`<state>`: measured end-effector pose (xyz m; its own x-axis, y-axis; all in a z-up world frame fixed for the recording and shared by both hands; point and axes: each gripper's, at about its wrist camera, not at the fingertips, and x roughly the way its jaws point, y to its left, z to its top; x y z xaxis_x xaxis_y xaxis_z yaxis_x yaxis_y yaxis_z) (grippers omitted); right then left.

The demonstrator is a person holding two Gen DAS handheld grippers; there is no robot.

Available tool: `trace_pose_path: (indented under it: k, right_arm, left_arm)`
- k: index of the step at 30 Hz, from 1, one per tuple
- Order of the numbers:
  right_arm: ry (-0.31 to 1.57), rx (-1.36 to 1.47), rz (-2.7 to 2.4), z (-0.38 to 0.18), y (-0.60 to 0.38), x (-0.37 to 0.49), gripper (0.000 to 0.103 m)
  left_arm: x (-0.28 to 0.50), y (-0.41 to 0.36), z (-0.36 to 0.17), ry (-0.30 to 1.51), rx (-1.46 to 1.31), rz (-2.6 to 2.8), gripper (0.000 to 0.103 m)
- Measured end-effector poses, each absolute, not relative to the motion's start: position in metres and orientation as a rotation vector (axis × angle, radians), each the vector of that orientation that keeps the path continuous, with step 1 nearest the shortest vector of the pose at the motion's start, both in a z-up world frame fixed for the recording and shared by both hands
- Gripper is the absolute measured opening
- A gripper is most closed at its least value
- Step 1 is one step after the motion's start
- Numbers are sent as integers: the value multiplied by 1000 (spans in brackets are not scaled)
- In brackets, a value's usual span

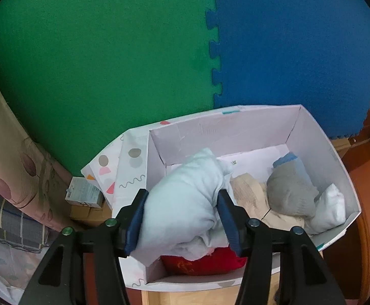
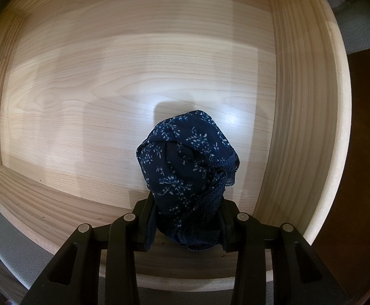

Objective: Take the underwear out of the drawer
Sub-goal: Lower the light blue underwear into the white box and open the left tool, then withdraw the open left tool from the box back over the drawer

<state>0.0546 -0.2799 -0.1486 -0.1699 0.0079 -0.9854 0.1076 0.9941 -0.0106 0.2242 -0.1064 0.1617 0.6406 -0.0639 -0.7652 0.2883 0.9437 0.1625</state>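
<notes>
Only in the left wrist view, a pale blue bundle is squeezed by the left gripper above a white box. Only in the right wrist view, dark blue flowered underwear is pinched by the right gripper over the wooden drawer.

My left camera looks down, close, into a patterned box on foam mats. My right camera looks close into a wooden drawer. No shared area.
</notes>
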Motion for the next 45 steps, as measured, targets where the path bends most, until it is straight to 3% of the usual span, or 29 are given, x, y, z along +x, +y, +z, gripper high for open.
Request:
trace_pose_path:
  k: [6, 8, 21, 36, 45]
  right_arm:
    - [1740, 86, -88, -148, -280, 55, 37]
    - [1740, 86, -89, -148, -280, 55, 37]
    - [1741, 85, -89, -148, -279, 56, 37]
    - [1742, 83, -88, -149, -278, 59, 37]
    - [1743, 82, -89, -149, -276, 60, 38]
  left_arm:
    - [221, -102, 186, 814, 250, -209, 57]
    - [220, -101, 191, 805, 247, -207, 64]
    - [183, -86, 194, 764, 316, -185, 64]
    - [108, -40, 144, 828, 272, -183, 64]
    - [73, -18, 86, 904, 258, -143, 64]
